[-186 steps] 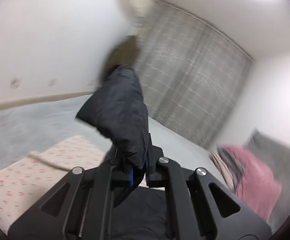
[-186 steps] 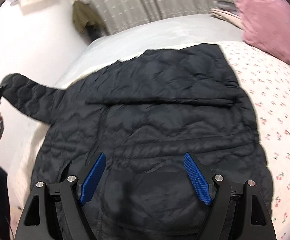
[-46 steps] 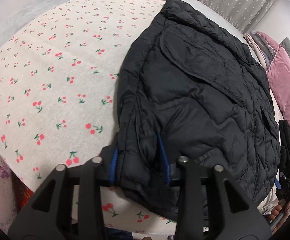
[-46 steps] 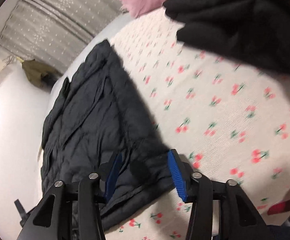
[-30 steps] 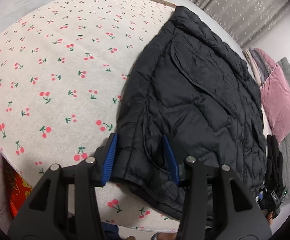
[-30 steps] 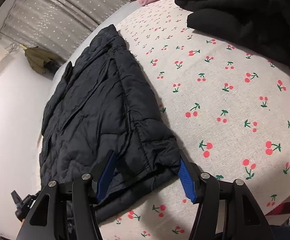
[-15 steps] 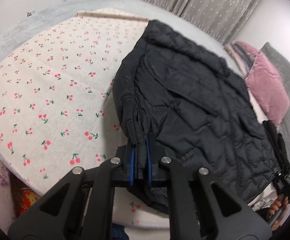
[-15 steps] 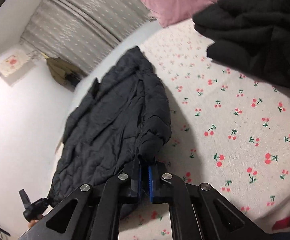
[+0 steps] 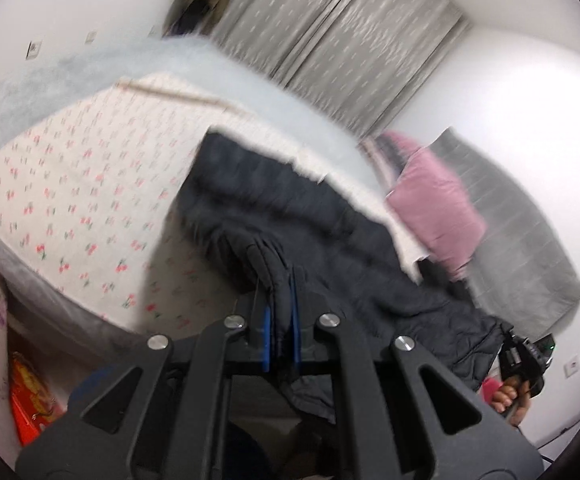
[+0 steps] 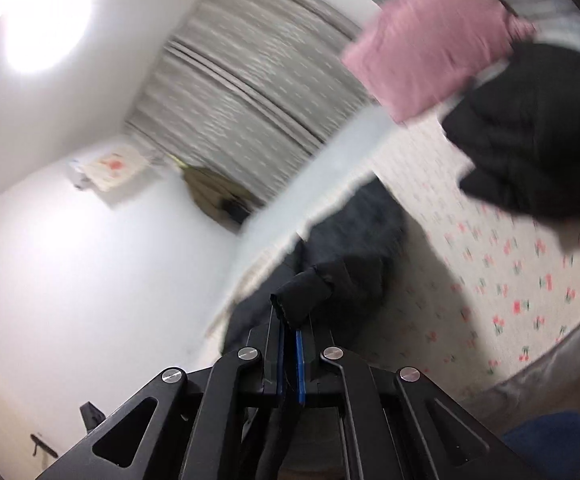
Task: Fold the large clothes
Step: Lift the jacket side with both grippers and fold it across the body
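We find the left gripper (image 9: 280, 320) with its jaws clamped on a fold of the dark quilted jacket (image 9: 290, 216) at its near edge; the fabric passes between the blue pads and hangs below them. The right gripper (image 10: 288, 344) likewise has its jaws closed on the jacket (image 10: 342, 264), a bunched end of dark fabric standing up out of the narrow gap between the pads. From each grip the jacket runs away and down to the bed (image 9: 61, 196), its far part lying on the cherry-print sheet and its near part raised off it. In the left view the right gripper appears small at the lower right edge, a hand (image 9: 508, 398) around its handle, with the jacket's hem reaching toward it. We note both views are blurred. A pink pillow (image 9: 434, 208) and a grey blanket (image 9: 530, 240) lie at the far end of the bed, and a black garment (image 10: 538, 136) rests on the sheet beside the pillow. Grey curtains (image 10: 241, 92) cover the far wall, a ceiling light (image 10: 45, 24) is lit, and a small picture (image 10: 109, 168) hangs on the white wall.
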A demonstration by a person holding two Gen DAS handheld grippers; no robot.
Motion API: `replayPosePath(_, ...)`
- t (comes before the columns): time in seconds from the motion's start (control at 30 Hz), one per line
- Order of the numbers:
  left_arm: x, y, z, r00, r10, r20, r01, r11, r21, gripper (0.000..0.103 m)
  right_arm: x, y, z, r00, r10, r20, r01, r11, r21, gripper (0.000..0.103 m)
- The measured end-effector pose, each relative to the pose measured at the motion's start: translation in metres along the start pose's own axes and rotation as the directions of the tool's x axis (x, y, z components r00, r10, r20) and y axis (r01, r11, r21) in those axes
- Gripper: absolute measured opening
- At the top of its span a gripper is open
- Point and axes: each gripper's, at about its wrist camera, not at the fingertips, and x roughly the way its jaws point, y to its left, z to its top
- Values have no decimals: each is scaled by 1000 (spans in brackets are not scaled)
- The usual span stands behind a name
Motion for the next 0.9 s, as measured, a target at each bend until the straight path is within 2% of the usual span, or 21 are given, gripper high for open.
replayPosePath(0.13,5,-11,26,999,0,46,1,1000,-12,9,-2,14,24,998,47,44,-46,999,-20,4)
replayPosePath(0.23,24,-9,40,999,9,40,-6,998,-55,9,26,12,46,999,39,38,-39,999,-2,4)
replayPosePath(0.33,62,-10,60,999,40,29,-37,994,-103,9,58,3,63,1000,26,16,-26,999,27,4)
replayPosePath(0.47,123,1,87,997,75,0,-73,979,-188,10,117,-29,87,999,-31,-20,33,988,148,5)
replayPosePath(0.57,167,7,104,994,103,-43,-110,967,-231,13,169,-58,100,992,-109,-56,118,973,198,8)
replayPosePath(0.67,211,23,120,988,122,-92,-144,943,-301,35,217,-85,110,968,-215,-128,240,944,225,11)
replayPosePath(0.7,223,31,124,983,154,-99,-178,925,-336,50,228,-93,113,956,-250,-153,279,934,222,16)
replayPosePath(0.73,227,38,127,980,179,-92,-201,910,-362,60,237,-100,117,942,-287,-175,321,922,218,21)
replayPosePath(0.77,230,45,128,977,195,-80,-211,900,-382,62,249,-110,121,916,-348,-199,386,901,201,24)
replayPosePath(0.8,233,49,129,978,197,-73,-210,895,-394,63,251,-116,122,902,-383,-198,418,890,181,30)
replayPosePath(0.87,238,59,129,979,197,-62,-205,894,-398,64,252,-122,124,896,-406,-179,431,892,134,42)
replayPosePath(0.9,241,62,129,976,209,-62,-217,897,-386,65,252,-123,127,892,-417,-173,436,895,94,57)
